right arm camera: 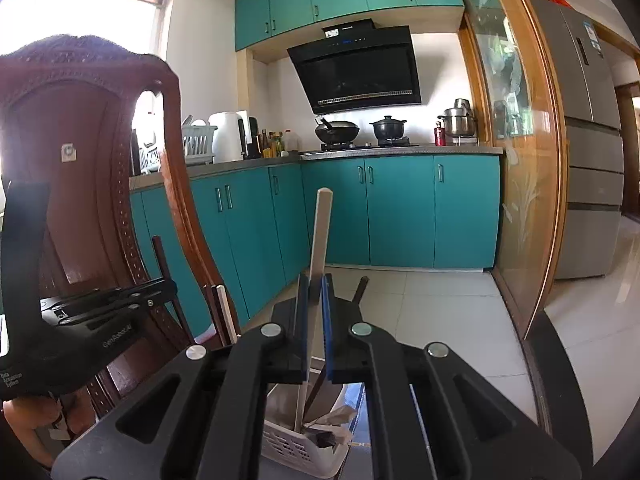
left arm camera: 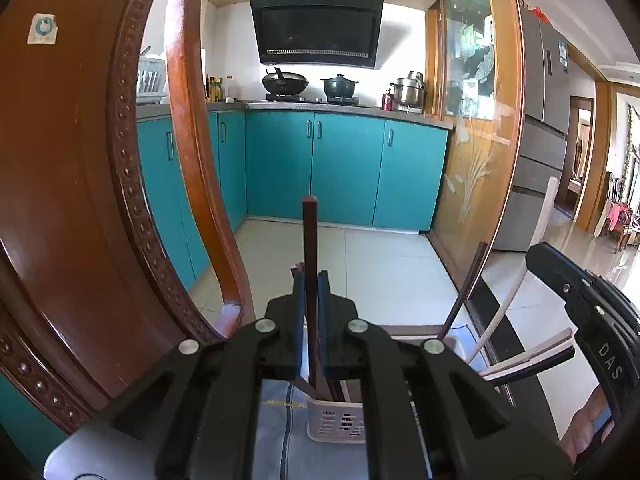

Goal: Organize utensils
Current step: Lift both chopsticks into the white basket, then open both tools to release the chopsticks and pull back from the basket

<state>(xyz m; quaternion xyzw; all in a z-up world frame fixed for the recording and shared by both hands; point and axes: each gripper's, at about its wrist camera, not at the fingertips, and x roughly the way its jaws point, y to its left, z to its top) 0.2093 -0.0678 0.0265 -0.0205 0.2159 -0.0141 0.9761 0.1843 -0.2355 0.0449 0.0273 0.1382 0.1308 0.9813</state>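
Here each tool pinches a chopstick, left tool (left arm camera: 311, 280) dark, right tool (right arm camera: 315, 284) pale, beside the carved chair (left arm camera: 80, 160).

You're facing a kitchen: teal cabinets (right arm camera: 400, 208) are running under the hood (right arm camera: 356, 72), pale floor tiles (left arm camera: 380, 256) are gleaming below, and a carved wooden chair (left arm camera: 80, 160) is standing left of it.

Desk (left arm camera: 276, 420) below the tools: only a small patch shows between the tool arms, covered with a pale blue-grey cloth (right arm camera: 360, 450). White slotted plastic basket (left arm camera: 336, 424) stands directly on it, just under the left tool (left arm camera: 311, 280), also beneath the right tool (right arm camera: 316, 284). Rest of the desk hidden.
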